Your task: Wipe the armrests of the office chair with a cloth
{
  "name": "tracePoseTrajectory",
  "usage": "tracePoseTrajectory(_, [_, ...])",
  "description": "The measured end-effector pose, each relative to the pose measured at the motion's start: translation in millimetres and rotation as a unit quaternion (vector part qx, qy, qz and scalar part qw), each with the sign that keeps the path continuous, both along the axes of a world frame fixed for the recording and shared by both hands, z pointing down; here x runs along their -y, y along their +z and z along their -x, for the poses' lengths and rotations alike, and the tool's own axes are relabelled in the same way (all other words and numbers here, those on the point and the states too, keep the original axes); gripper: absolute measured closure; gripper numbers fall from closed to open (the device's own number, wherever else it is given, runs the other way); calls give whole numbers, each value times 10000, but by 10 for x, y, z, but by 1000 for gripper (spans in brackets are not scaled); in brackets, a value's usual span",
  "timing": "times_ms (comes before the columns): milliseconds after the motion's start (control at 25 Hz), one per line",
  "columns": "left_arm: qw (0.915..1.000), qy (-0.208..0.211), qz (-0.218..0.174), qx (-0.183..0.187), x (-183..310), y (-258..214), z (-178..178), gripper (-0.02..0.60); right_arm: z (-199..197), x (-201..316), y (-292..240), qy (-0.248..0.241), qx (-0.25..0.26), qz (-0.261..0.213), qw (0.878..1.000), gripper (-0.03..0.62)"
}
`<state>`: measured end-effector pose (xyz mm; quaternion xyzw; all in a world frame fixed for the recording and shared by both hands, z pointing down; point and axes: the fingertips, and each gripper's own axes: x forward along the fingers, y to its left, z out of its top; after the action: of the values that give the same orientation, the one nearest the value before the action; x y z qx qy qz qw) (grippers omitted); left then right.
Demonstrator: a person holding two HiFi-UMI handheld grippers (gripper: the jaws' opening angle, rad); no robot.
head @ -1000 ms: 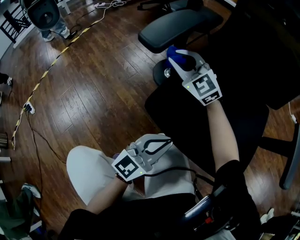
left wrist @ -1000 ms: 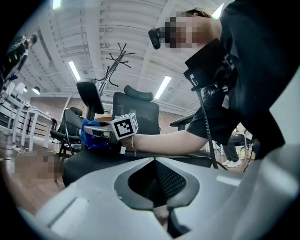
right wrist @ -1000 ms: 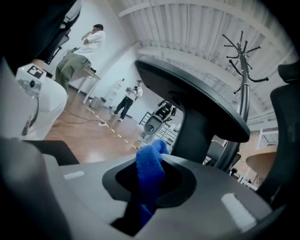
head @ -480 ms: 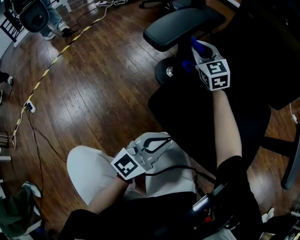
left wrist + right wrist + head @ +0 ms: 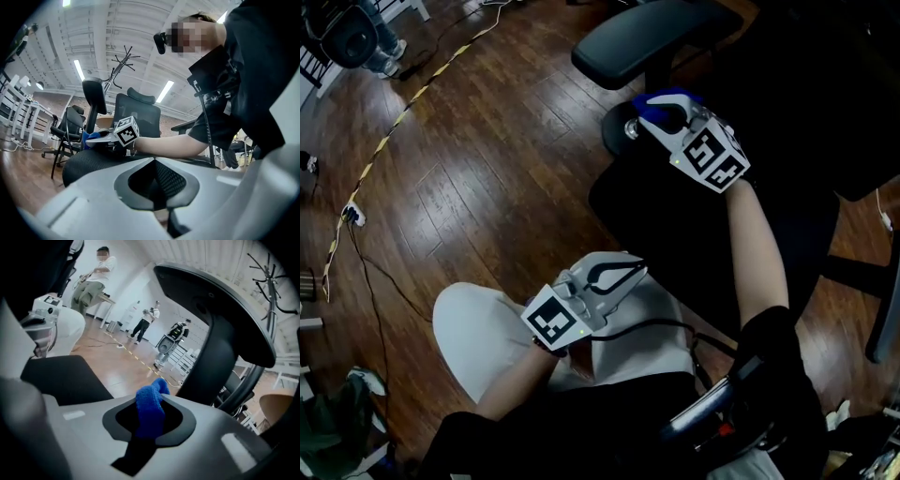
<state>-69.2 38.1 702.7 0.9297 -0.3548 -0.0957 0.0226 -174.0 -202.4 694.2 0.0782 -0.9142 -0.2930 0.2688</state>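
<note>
The office chair's black armrest pad (image 5: 652, 37) sits at the top of the head view on its post (image 5: 211, 366). Just below the pad, over the seat's edge, my right gripper (image 5: 654, 112) is shut on a blue cloth (image 5: 661, 101). In the right gripper view the cloth (image 5: 150, 411) bunches up between the jaws, a short way left of the post and under the pad (image 5: 211, 301). My left gripper (image 5: 636, 272) rests on the person's lap, jaws closed on nothing. The left gripper view looks across the seat (image 5: 89, 161) at the right gripper (image 5: 101, 138).
A yellow-black cable (image 5: 394, 131) and a power strip (image 5: 352, 216) lie on the wood floor at the left. The chair's dark seat (image 5: 694, 234) fills the middle right. People (image 5: 143, 324) stand far off, with other chairs (image 5: 65, 131) behind.
My right gripper swung right to the armrest post with the cloth, then came back left and slightly lower. The left gripper stayed on the lap.
</note>
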Motion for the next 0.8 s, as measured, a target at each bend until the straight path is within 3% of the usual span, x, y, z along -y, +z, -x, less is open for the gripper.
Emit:
tracePoseTrajectory(120, [10000, -3, 5, 18, -47, 14, -15, 575, -194, 256, -50, 538, 289, 285, 9977, 533])
tracePoseTrajectory(200, [10000, -24, 33, 51, -68, 31, -1, 575, -406, 550, -53, 1132, 320, 243, 9928, 533])
tracePoseTrajectory(320, [9997, -106, 103, -185, -57, 5, 66, 575, -605, 907, -65, 1929, 386, 140, 9804, 533])
tracePoseTrajectory(480, [9995, -122, -44, -282, -58, -75, 74, 575, -393, 735, 37, 1418, -28, -54, 9899, 534])
tracePoseTrajectory(680, [9959, -73, 113, -896, -56, -375, 16, 575, -327, 467, 30, 755, 82, 1073, 9913, 534])
tracePoseTrajectory(760, [9882, 116, 436, -1466, -71, -609, 80, 575, -234, 239, 6, 389, 24, 1341, 9902, 534])
tracePoseTrajectory(800, [9774, 310, 598, -2005, -104, -784, 191, 575, -175, 74, 17, 222, -2, 1515, 9882, 534])
